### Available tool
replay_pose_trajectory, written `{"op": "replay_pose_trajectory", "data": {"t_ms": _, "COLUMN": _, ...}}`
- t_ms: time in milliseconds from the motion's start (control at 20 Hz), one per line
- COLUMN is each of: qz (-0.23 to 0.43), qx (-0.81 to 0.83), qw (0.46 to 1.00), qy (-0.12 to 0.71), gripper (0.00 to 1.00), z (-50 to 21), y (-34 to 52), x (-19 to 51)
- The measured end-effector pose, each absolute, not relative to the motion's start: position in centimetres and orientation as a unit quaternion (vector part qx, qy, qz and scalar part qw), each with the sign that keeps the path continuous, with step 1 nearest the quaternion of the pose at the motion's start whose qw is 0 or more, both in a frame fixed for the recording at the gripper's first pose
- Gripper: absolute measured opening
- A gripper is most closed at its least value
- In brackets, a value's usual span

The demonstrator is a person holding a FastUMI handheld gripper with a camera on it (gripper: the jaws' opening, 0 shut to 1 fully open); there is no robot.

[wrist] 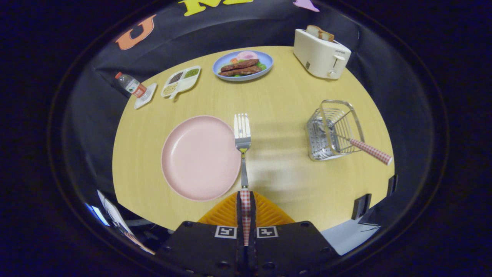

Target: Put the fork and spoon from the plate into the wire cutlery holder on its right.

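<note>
The gripper (245, 200) has its two fingers pressed together on the checked handle of the fork (243, 142), so the fork is held, not lying loose. Its long axis runs straight ahead along the fingers, tines pointing away from the gripper and toward the far side of the tabletop (280, 104). The tines sit just beside the right rim of the pink plate (200, 157); whether the fork is lifted off the surface or skimming it cannot be told from this angle.

Well to the right of the fingers stands the wire cutlery holder (333, 130). A checked-handled utensil, most likely the spoon (369, 151), already leans out of it toward the right, so the fork looks to be the last piece to go.

The risks lie in the grip and the entry. The hold is far back on the handle, so the heavy tine end could swing or slip when the gripper tilts. Tines could catch on the wire rim or the spoon's handle, and a hard push might tip the light holder.

Farther off are a blue plate of food (243, 65), a divided snack tray (181, 80), a small bottle (130, 84) and a toaster (321, 54).
</note>
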State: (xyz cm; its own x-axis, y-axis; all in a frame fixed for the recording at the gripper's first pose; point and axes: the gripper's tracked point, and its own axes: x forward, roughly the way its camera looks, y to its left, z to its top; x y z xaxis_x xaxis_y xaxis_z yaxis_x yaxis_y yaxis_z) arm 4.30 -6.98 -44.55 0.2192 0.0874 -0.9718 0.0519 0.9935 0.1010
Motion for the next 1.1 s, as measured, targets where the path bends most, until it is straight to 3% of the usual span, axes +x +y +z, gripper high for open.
{"op": "replay_pose_trajectory", "data": {"t_ms": 650, "qz": 0.038, "qx": 0.071, "qw": 0.771, "qy": 0.632, "gripper": 0.04, "z": -41.8, "y": -17.0, "x": 4.2}}
{"op": "replay_pose_trajectory", "data": {"t_ms": 1100, "qz": 0.059, "qx": 0.059, "qw": 0.729, "qy": 0.68, "gripper": 0.04, "z": -41.0, "y": -20.4, "x": 4.4}}
